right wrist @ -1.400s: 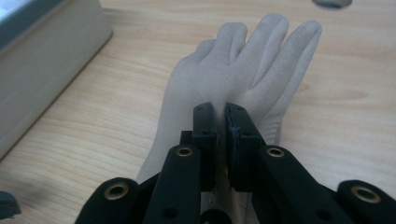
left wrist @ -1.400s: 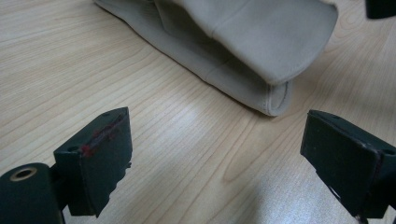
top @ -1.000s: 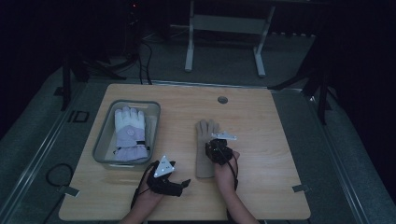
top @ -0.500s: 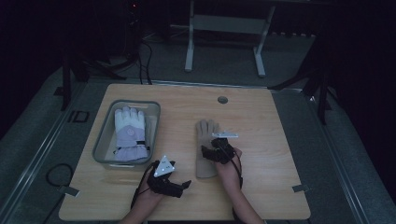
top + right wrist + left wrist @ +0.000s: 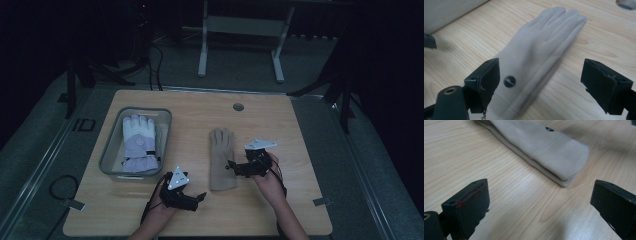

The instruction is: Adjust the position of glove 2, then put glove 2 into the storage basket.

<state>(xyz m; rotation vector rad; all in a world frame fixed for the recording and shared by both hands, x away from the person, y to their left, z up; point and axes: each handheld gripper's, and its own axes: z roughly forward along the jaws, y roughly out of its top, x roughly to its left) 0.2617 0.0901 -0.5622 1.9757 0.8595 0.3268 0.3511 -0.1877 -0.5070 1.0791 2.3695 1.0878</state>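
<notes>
Lying flat: beige glove [image 5: 222,157], wooden table [image 5: 280,125].

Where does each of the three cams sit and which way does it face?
High view: above the person's side, facing forward and down on the table; both forearms, left gripper, right gripper.
Left gripper view: low over the wood, facing the beige glove cuff; own jaws apart.
Right gripper view: above the same glove, facing along it to its fingertips; own jaws apart.
Shared: all three show the beige glove; the high view also shows the grey bin.
</notes>
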